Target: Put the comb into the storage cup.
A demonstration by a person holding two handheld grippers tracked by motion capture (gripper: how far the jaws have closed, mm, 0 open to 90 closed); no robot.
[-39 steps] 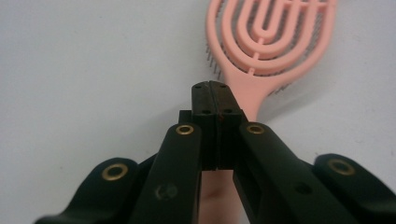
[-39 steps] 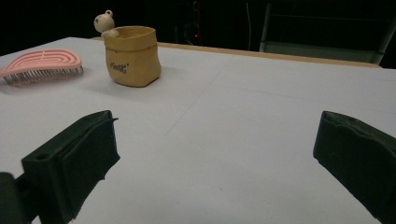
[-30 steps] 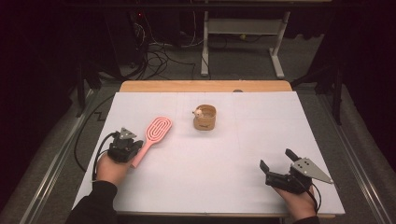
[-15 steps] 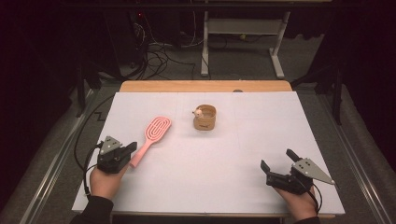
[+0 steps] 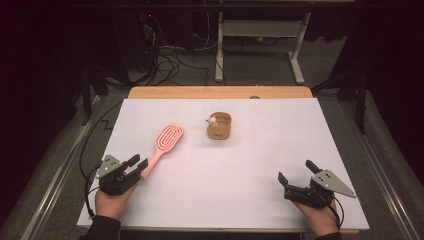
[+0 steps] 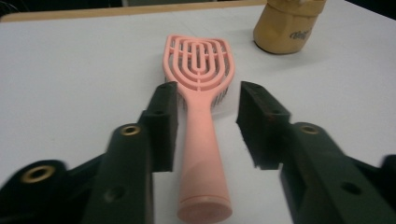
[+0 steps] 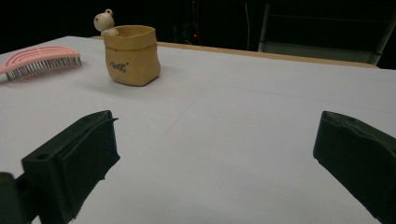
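A pink hairbrush (image 5: 167, 139) lies flat on the white table, its handle pointing at my left gripper (image 5: 139, 162). In the left gripper view the handle (image 6: 201, 154) runs between the two jaws of that gripper (image 6: 208, 93). Its jaws have just been opening; the right pad (image 6: 254, 121) stands clear of the handle, so nothing is gripped. A tan sack-shaped pot (image 5: 219, 127) with a small bear figure (image 7: 105, 21) on its rim stands at mid-table. My right gripper (image 5: 295, 170) rests open at the near right, with nothing between its jaws (image 7: 217, 121).
The white sheet (image 5: 250, 165) covers the table, with a wooden strip (image 5: 220, 92) at its far edge. Behind it are floor cables (image 5: 170, 60) and a metal stand (image 5: 260, 30). The brush (image 7: 39, 58) and pot (image 7: 130, 53) lie far left of the right gripper.
My left gripper has drawn back along the brush handle toward the near left, and its jaws have parted. The brush, the pot and the right gripper have stayed put.
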